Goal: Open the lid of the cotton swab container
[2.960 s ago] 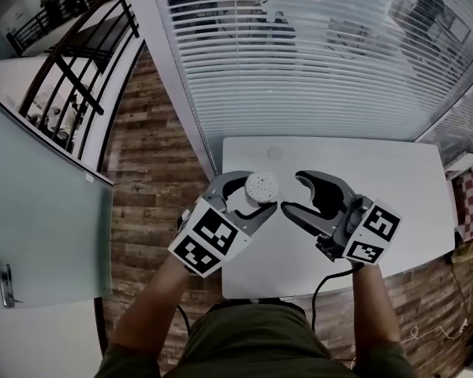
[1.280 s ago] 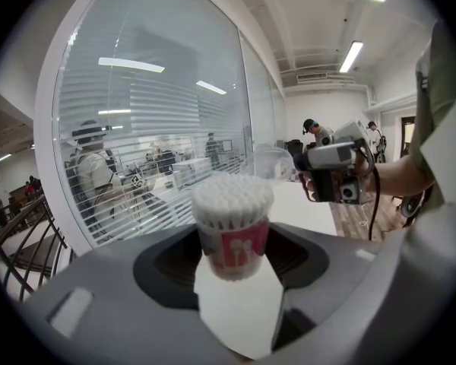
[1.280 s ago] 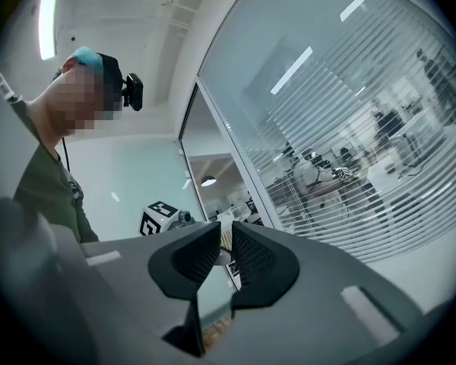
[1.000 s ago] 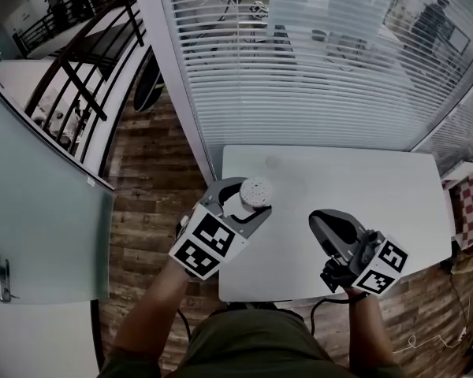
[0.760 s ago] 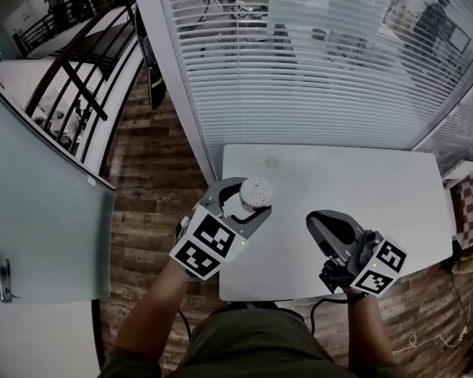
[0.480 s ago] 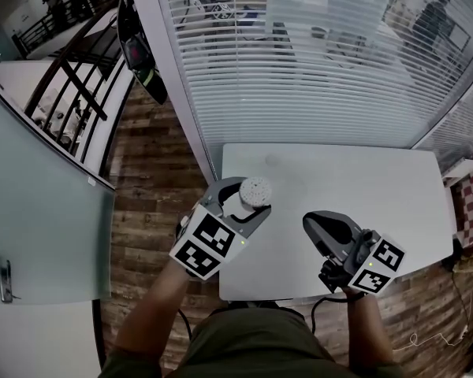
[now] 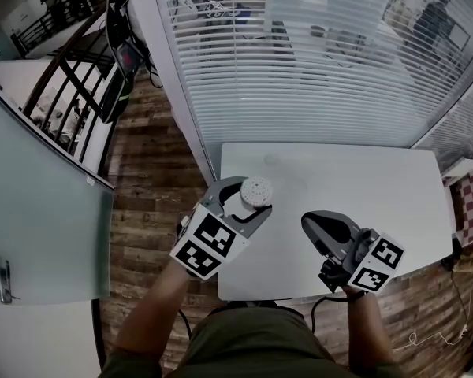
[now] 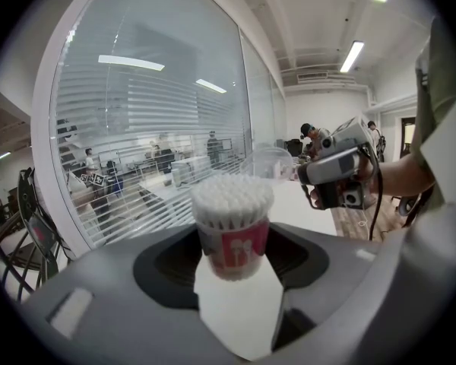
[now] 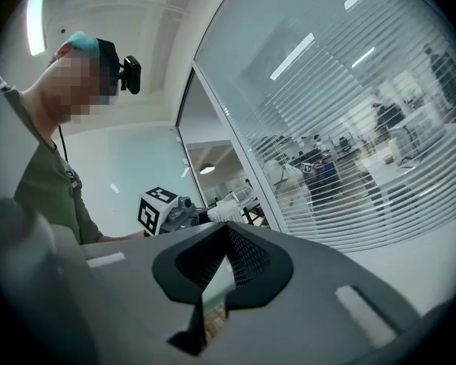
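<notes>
Container: the cotton swab container (image 7: 258,188) is held upright over the desk (image 7: 378,172), close to its left edge, with the cotton tips bare on top.
Left gripper: the left gripper (image 7: 249,201) is clamped on the container's body, its jaws set wide around it.
Right gripper: the right gripper (image 7: 309,224) is held by the near edge, well apart from the container, with its jaws together.
Lid: a clear domed shape (image 8: 275,163) is seen at the right gripper's tip in the left gripper view. It is judged to be the lid, already off. Whether its rim is nipped in the jaws cannot be told.
Step in hand: the lid is to be carried clear and set down on bare desk. The container should be held level and squeezed only lightly, since its thin wall is likely to flex and swabs could be spilled.
Surface: a plain white, smooth desk top.
Room: slatted blinds (image 7: 299,61) are seen behind glass along the far edge, and a wood-plank floor (image 7: 154,172) off the left edge.
</notes>
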`<action>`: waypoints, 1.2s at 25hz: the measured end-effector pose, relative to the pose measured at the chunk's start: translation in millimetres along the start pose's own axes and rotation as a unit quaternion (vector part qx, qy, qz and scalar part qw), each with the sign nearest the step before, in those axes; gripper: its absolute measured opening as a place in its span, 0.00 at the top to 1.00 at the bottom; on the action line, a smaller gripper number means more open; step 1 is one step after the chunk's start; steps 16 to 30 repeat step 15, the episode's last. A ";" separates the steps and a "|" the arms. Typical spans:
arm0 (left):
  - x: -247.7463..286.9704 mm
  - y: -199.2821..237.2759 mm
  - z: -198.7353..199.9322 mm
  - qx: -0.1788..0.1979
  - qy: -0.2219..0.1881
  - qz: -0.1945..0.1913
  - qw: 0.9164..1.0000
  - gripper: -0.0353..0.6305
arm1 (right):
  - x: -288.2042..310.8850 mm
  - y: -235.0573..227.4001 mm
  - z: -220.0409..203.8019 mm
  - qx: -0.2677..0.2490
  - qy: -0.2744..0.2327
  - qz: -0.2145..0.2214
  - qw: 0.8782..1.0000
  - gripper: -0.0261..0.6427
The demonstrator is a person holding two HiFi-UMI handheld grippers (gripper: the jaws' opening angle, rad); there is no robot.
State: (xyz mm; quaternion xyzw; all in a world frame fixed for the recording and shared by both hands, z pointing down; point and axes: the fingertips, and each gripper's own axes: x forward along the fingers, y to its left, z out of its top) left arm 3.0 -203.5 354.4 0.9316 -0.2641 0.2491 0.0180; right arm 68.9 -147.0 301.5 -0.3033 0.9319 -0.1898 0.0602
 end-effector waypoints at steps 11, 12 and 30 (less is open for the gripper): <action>4.4 0.6 3.7 0.001 0.001 -0.002 1.000 0.55 | -1.8 -8.8 -0.9 0.009 0.000 -0.004 1.000 0.94; 5.3 1.1 3.9 0.001 0.001 -0.003 1.000 0.55 | -1.5 -10.0 -1.2 0.010 0.000 -0.004 1.000 0.95; 7.8 2.8 4.6 0.001 0.001 -0.003 1.000 0.55 | -0.4 -13.3 -1.9 0.011 0.002 -0.003 1.000 0.95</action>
